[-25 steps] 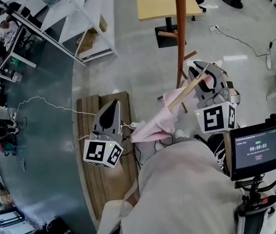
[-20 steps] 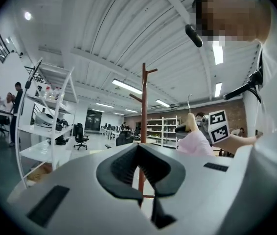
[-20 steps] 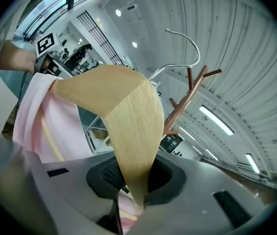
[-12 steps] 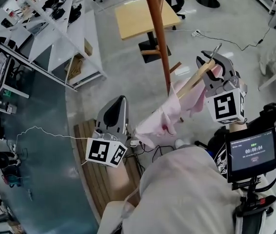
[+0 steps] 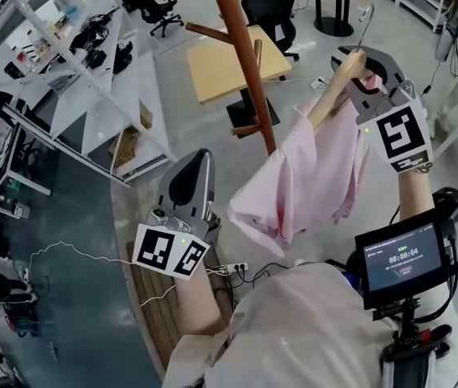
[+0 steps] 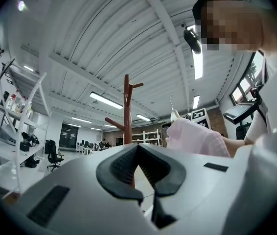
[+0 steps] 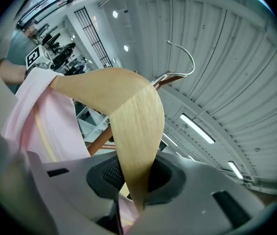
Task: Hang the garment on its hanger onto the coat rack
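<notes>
Hanger-to-rack step: right gripper [image 5: 357, 69] jaws pinching wooden hanger [image 5: 330, 102] with pink shirt [image 5: 310, 176], left gripper [image 5: 192, 162] jaws pressed together, empty; next, wire hook [image 5: 364, 23] needs a coat rack [image 5: 245, 63] peg.

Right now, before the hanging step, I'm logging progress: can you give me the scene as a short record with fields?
Right tongs: shut on the wooden hanger, held high
Left tongs: shut, empty, held lower
Garment: pink, draped on the hanger
Hanger hook: free, on no peg
Coat rack: brown pole with pegs, left of the hanger in the head view
Task state: not yet hung
</notes>
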Tool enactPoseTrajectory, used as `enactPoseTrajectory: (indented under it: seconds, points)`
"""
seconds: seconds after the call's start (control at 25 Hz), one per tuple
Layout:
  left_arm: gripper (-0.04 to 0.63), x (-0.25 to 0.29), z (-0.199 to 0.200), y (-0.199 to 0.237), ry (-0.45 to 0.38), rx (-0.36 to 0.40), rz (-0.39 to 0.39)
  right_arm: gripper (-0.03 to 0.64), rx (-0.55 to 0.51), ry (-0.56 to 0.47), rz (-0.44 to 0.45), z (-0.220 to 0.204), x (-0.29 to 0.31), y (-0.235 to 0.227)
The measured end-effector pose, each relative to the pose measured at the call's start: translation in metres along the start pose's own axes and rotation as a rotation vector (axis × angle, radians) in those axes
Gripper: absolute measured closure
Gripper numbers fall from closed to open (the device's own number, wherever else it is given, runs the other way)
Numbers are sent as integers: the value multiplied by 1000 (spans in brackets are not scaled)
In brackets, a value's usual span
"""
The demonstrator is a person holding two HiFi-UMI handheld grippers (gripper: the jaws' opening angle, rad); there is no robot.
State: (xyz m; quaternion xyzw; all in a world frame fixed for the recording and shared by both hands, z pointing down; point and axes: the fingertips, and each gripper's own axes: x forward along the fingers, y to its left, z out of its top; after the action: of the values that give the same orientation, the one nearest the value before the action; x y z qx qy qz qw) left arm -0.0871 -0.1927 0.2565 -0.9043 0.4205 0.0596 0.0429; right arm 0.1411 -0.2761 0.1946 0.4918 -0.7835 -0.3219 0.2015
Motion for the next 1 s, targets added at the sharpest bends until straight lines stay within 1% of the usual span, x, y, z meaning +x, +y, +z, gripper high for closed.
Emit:
enactPoseTrajectory:
  seconds: [0.12, 0.24, 0.36, 0.44, 0.64, 0.8, 1.0]
  points:
    - [598, 17, 27, 0, -31, 1, -38, 540, -22, -25, -4, 22, 16, -31]
    - [598, 31, 51, -8, -29, 57, -73, 540, -38, -47, -4, 43, 30, -60]
    - [598, 40, 73, -15, -44, 111, -86, 540, -56, -69, 6, 63, 43, -82]
    - [598, 42, 83, -16, -57, 127, -79, 540, -65, -76, 19, 71, 52, -91]
    - [598, 42, 91, -18, -63, 154, -62, 540, -73, -69, 78, 78, 77, -102]
    - [598, 47, 104, -3, -68, 142, -27, 540, -65, -80, 116, 93, 105, -111]
    - [598, 43, 103, 2, -59, 135, 3, 540, -52, -107, 161, 104, 120, -103]
